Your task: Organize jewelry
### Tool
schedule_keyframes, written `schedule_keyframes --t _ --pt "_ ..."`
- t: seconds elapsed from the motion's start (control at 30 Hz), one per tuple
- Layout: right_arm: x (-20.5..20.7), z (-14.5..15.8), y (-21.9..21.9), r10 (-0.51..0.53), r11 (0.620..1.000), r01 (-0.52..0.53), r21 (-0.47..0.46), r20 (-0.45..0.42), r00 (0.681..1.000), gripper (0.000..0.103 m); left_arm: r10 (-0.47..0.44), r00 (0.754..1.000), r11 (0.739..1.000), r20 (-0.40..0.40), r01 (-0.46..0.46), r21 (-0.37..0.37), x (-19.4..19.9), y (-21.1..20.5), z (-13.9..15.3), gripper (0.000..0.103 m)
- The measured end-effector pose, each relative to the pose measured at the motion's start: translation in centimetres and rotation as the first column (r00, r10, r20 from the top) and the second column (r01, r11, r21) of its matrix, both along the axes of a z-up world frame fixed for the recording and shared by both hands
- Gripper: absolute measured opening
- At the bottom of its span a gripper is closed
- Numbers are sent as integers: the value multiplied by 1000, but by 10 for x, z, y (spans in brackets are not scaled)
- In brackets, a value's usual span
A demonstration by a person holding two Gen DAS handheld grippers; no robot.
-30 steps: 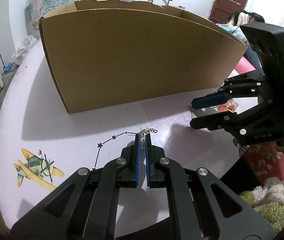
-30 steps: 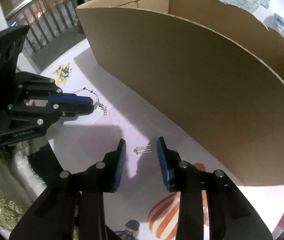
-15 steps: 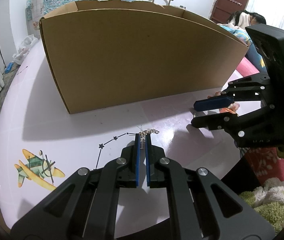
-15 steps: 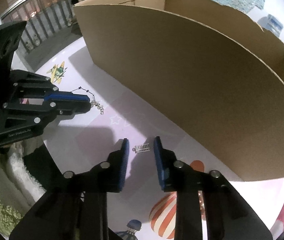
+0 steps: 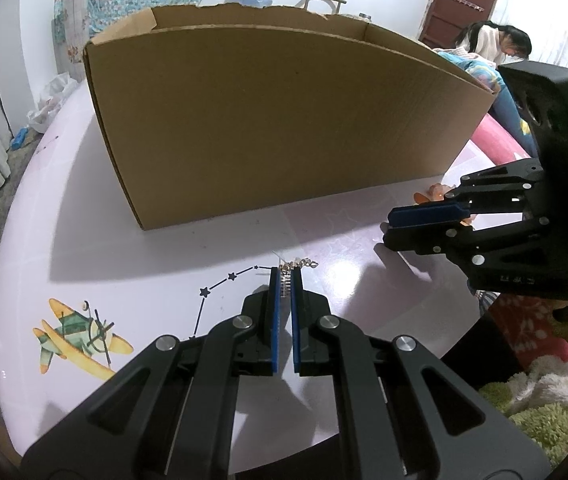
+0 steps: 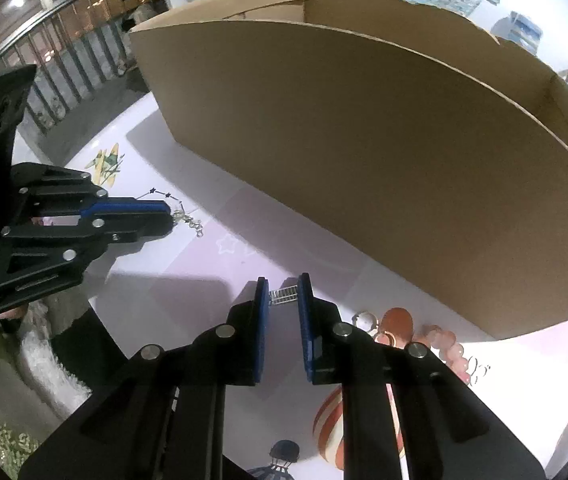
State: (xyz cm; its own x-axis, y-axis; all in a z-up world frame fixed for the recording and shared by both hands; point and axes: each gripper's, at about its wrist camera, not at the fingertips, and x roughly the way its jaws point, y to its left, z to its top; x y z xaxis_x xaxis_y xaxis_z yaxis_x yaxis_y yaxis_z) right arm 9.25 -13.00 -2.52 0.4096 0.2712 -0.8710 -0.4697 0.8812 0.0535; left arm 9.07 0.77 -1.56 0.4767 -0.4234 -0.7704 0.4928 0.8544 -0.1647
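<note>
My left gripper (image 5: 286, 273) is shut on a small silver ladder earring (image 5: 285, 286), just above the table; its short chain (image 5: 302, 265) trails out past the tips. The right wrist view shows that gripper (image 6: 169, 216) at the left, chain (image 6: 191, 222) hanging from it. My right gripper (image 6: 281, 283) points down at the table with its jaws closing. A second silver ladder earring (image 6: 283, 294) lies crosswise between the blue pads (image 6: 261, 312), which touch its two ends. In the left wrist view the right gripper (image 5: 387, 227) is low at the right.
A big open cardboard box (image 5: 284, 120) stands close behind both grippers. Gold hoops (image 6: 388, 338), a ring (image 6: 364, 316) and pink beads (image 6: 444, 344) lie right of my right gripper. The pale table (image 5: 83, 240) has an aeroplane sticker (image 5: 79, 340). A person (image 5: 500, 44) sits far right.
My right gripper's jaws have narrowed from well apart to the ends of the earring, and the gripper has rolled a little. The left gripper stays still with its earring.
</note>
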Motion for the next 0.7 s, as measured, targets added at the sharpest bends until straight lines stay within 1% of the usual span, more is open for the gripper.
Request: schedule_keyframes --t 0.23,0.4,0.5,0.57,0.63,0.7 --pt "-8 15 -8 -21 1000 20 22 38 999 15 7 999 1000 37 -7 3 -7 3 13 4" --pt "-18 41 -15 -41 997 35 65 94 995 15 1 997 1000 71 0 -14 -18 8 33 4" --pt "-24 64 -19 -46 994 32 102 140 989 15 -9 995 999 100 14 -42 -24 12 51 4" --pt "-26 83 -20 -45 990 21 138 172 984 15 -18 992 996 126 28 -79 -26 15 70 4" --pt "-27 101 -21 -41 985 4 174 208 977 15 -31 984 992 173 52 -117 -28 17 93 4" --pt "-25 123 -23 -37 977 -19 211 258 965 15 -40 971 986 234 75 -146 -26 19 117 4"
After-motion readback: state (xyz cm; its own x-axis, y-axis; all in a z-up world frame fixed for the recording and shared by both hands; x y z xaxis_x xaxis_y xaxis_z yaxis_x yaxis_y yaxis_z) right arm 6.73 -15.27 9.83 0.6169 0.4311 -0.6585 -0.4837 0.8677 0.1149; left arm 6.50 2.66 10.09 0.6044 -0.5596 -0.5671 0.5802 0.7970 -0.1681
